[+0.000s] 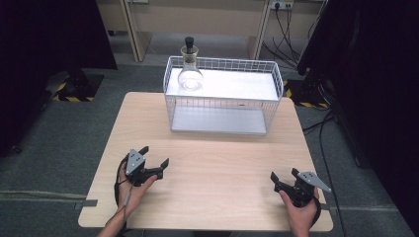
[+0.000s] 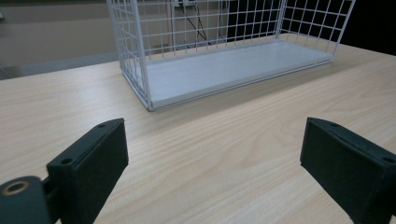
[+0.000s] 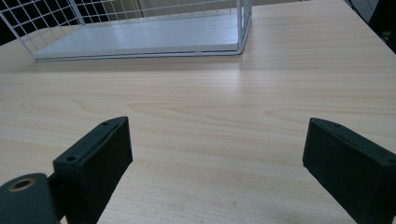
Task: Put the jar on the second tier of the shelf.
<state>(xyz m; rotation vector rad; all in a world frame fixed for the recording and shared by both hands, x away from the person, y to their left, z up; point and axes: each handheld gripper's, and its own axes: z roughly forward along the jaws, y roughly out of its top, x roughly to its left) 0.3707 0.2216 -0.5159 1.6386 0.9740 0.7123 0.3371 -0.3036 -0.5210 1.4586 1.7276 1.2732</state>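
Both my left tongs (image 1: pixel 156 156) and right tongs (image 1: pixel 284 174) rest wide open and empty at the near edge of the bench (image 1: pixel 212 168). The glass flask (image 1: pixel 189 73) stands upright in the far left corner of the wire basket (image 1: pixel 273 79). I'd come in over the rim and take its neck squarely, below the stopper.

White wire basket (image 1: pixel 223 101), pale wood-grain table (image 1: pixel 212 182), black tools.
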